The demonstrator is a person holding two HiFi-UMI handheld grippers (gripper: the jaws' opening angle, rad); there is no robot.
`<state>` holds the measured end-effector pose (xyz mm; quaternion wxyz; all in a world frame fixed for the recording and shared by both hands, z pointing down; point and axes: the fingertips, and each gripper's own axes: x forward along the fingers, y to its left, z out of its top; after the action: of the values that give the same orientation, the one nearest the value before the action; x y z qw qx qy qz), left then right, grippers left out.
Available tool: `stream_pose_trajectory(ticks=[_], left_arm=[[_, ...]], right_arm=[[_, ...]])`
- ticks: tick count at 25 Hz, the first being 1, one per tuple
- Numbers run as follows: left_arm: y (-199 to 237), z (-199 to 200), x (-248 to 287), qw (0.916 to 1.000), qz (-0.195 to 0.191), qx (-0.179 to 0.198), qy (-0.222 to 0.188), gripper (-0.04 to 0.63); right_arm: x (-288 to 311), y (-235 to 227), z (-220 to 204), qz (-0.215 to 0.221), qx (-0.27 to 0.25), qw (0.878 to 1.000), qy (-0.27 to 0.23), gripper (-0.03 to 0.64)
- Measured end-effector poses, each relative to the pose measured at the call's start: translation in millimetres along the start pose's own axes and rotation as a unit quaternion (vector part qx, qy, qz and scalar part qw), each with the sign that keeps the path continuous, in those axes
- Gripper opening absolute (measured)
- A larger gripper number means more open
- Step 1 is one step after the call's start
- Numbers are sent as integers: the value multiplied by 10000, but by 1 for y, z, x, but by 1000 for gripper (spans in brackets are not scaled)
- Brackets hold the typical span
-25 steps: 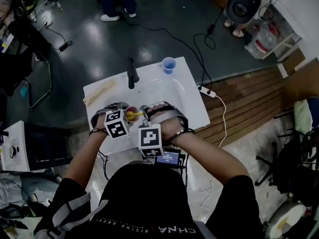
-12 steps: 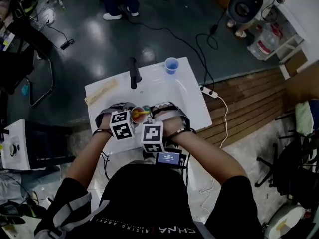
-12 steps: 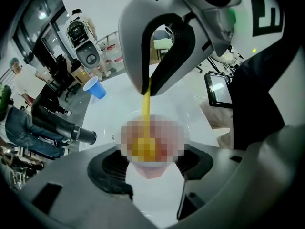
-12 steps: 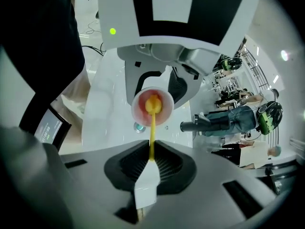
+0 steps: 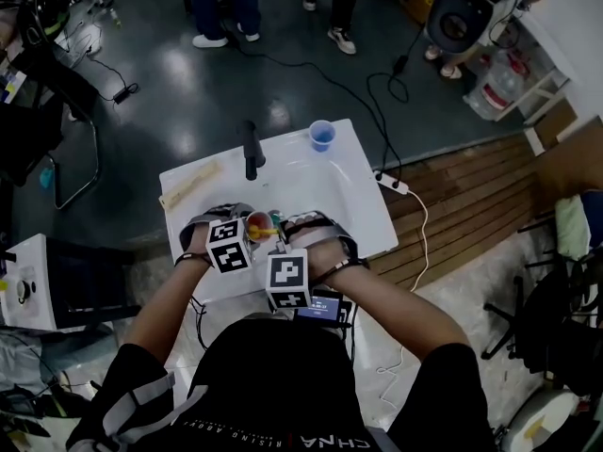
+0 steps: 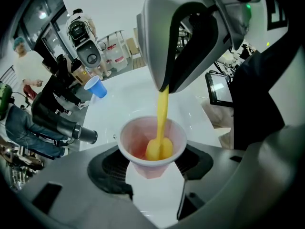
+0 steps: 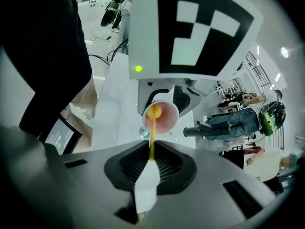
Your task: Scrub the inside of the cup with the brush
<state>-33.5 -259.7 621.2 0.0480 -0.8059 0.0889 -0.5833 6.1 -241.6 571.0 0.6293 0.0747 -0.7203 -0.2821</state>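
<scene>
The right tool (image 7: 150, 168) is closed narrow on the thin yellow handle of the brush (image 7: 152, 138), gripped well back from the head. That leaves a long free length running straight out ahead of its jaws. The long reach probably serves to get the head down to the cup's bottom without the jaws fouling the rim.

At the far end of that handle, directly in front of the right tool and close to it, the yellow brush head sits inside the pink cup (image 7: 165, 118), low against the inner wall near the bottom.

The left tool (image 6: 153, 171) holds that cup (image 6: 136, 138) at a middling spread, one pad on each side of its tapered body below the rim. The open mouth is tipped up toward the tool's own camera and toward the oncoming brush (image 6: 161, 123). This hold looks chosen to steady the light cup against the scrubbing push and to keep the opening clear.

The two tools face each other nearly nose to nose, both angled steeply downward over the near edge of the white bench (image 5: 367, 205).

Beyond the tools, a black faucet (image 5: 249, 149) stands on the bench. Farther still, at the bench's far edge, a blue cup (image 5: 321, 136) is well apart from the work.
</scene>
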Motion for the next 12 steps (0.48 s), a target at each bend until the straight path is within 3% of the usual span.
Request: stream_pose_trajectory(ticks=[5,12], left_arm=[[-1,-2,0,10000,57,43,35,281],[-1,-6,-10,9999,143,-61,-72,281]], right_arm=[[-11,-13,10,-100,240,9994,-219,43],[-9,-20,4,-131,376,9991,-123,43]])
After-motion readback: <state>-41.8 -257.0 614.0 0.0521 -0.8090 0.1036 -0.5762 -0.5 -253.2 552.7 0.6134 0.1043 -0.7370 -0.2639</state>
